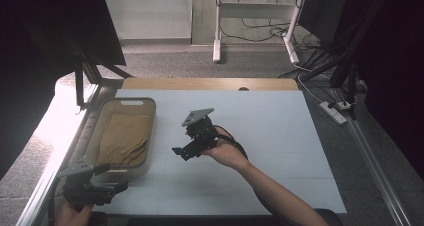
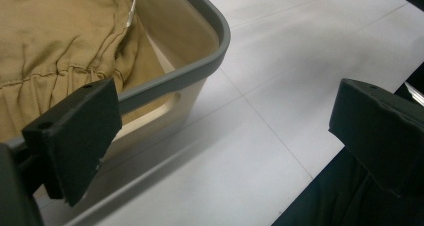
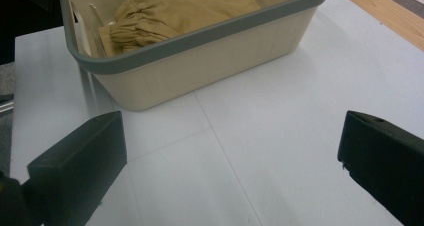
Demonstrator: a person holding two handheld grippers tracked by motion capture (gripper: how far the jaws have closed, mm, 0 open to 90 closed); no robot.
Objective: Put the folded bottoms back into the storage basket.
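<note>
A tan cloth [image 1: 121,138] lies bunched inside a beige bin [image 1: 150,117] at about 9 o'clock on the white table [image 1: 280,136]. Its gathered hem shows in the left gripper view [image 2: 55,46] and its folded bulk in the right gripper view [image 3: 185,8].

The left gripper [image 1: 112,188] sits at 7 o'clock, just off the bin's near corner, jaws spread wide and holding nothing; in its own view one jaw overlaps the bin's grey rim [image 2: 200,68]. The right gripper [image 1: 181,153] hovers near the table's middle, just beside the bin's right wall and pointing toward 9 o'clock, jaws likewise wide apart and empty.

The step in hand looks like reaching into the bin for the cloth. To do it well, the right gripper should rise enough to clear the rim [image 3: 200,33], then come down over the cloth's highest fold rather than its flat edge, so both jaws get fabric between them. Closing on a thick bunch should keep it from slipping out. The left gripper is well placed to steady the bin's near corner, since a light bin may slide or tip as the cloth lifts. Lift straight up until the trailing fabric clears the wall.
</note>
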